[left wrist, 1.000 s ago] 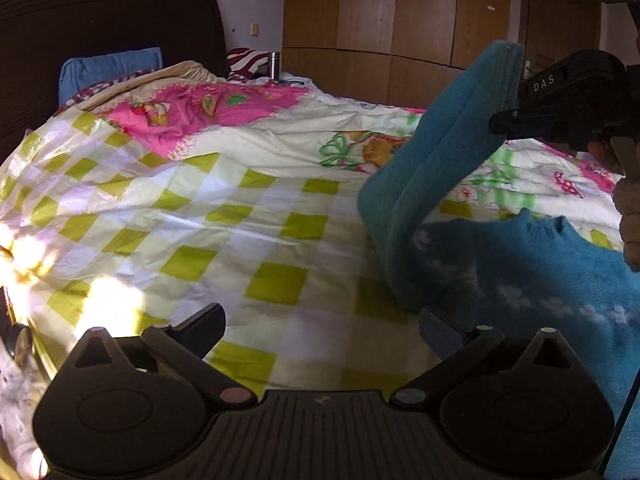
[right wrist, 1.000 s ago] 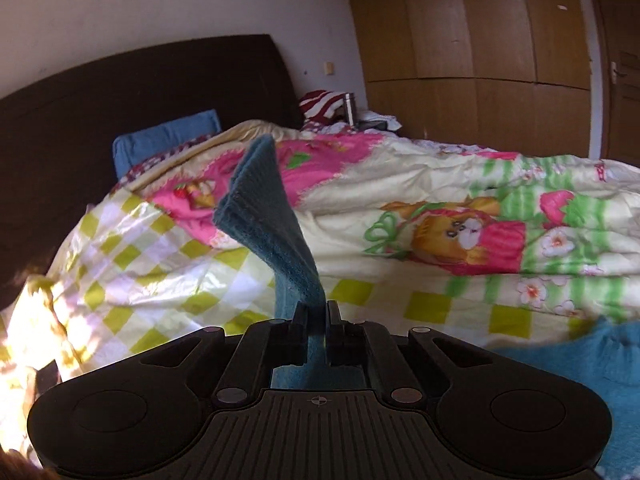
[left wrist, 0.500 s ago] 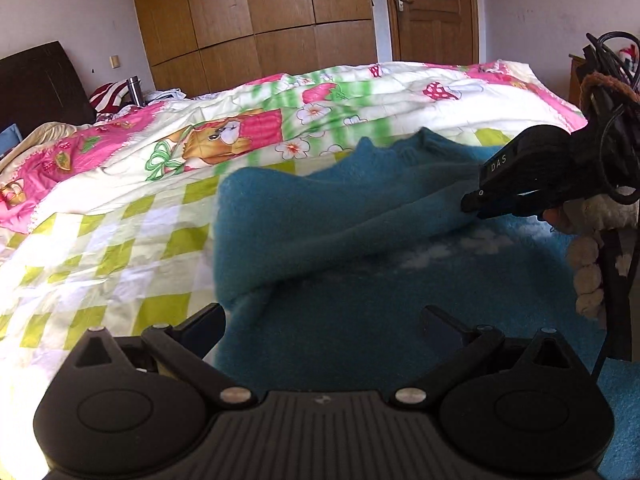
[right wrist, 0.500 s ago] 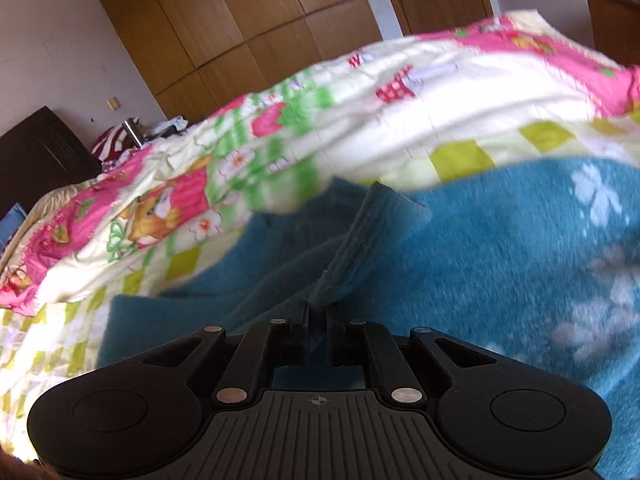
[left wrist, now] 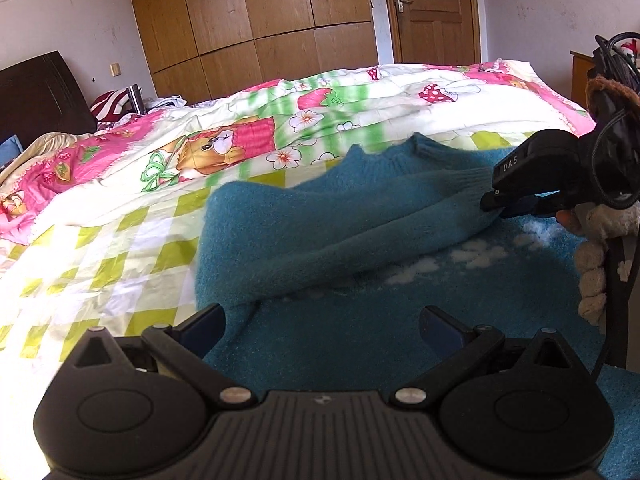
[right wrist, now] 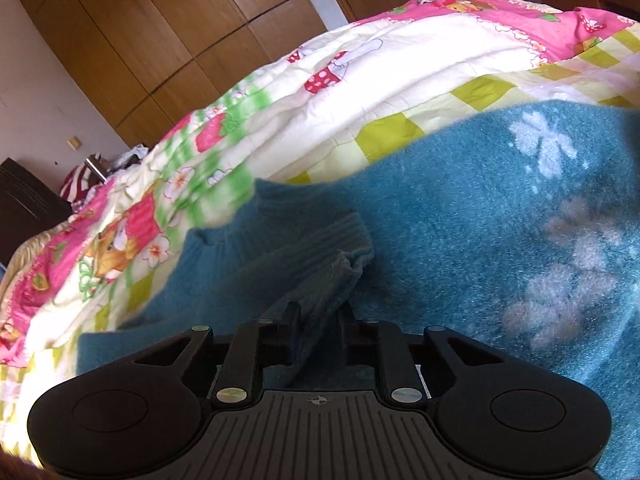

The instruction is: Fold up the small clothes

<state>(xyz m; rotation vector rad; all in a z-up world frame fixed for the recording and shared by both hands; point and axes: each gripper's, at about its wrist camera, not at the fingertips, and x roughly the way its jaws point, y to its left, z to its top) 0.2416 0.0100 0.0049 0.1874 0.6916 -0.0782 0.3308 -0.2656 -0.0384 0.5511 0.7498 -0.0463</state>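
Note:
A small teal sweater (left wrist: 360,340) with white flowers lies flat on the bed quilt. Its left sleeve (left wrist: 320,232) is folded across the body. My left gripper (left wrist: 320,324) is open and empty, low over the sweater's lower part. My right gripper (right wrist: 320,312) has its jaws a little apart with the ribbed sleeve cuff (right wrist: 332,264) lying loosely between them, low on the sweater body (right wrist: 500,208). In the left wrist view the right gripper (left wrist: 500,204) is at the cuff end on the right.
The bed quilt (left wrist: 120,248) is checked green and white near me, with pink cartoon print further back. A dark headboard (left wrist: 36,92) is at the far left, wooden wardrobes (left wrist: 260,20) and a door (left wrist: 432,8) behind. A furry toy (left wrist: 600,240) hangs at the right edge.
My right gripper carried the sleeve from raised above the bed down across the sweater body, and its jaws have now parted. My left gripper swung right over the sweater, still open.

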